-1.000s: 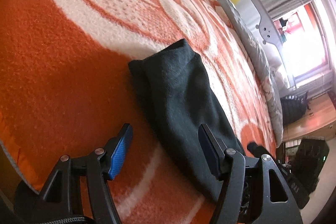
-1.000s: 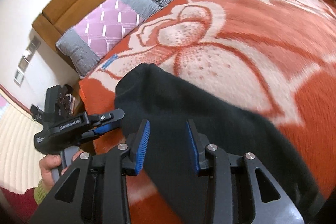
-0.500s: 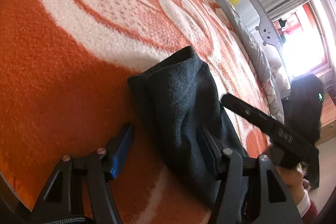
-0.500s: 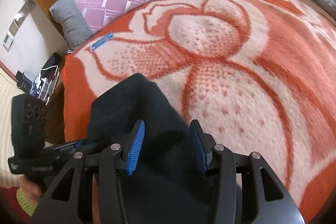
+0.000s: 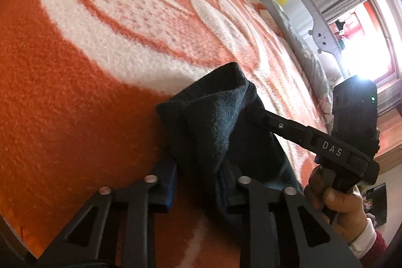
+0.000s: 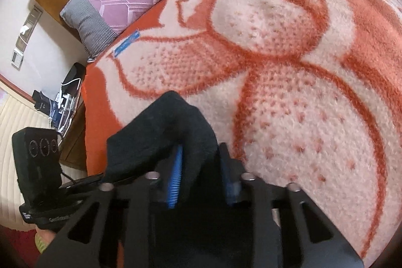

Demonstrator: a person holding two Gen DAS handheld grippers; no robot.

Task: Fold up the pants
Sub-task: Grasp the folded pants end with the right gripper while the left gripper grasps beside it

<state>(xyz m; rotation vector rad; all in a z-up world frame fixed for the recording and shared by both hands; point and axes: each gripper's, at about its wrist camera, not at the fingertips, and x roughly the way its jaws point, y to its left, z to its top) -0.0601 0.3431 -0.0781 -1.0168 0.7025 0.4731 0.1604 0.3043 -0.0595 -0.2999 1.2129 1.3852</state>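
Pants point(image 5: 216, 122) bunched between both hand-held grippers, kinda sketchy.
Left hand-held gripper point(image 5: 198, 167) and right hand-held gripper point(image 6: 201, 172) each sat apart around thick fleece; a shallow bite could've slipped.

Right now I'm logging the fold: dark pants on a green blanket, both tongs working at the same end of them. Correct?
Only the color is off. The blanket is orange with a cream flower pattern, not green; both wrist views show it. The rest holds: the dark pants lie on it, with the left tongs and right tongs working at the same end.

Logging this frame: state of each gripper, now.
Left gripper: closing around the black pants, grip unclear.
Right gripper: pants between its jaws, grip unclear.
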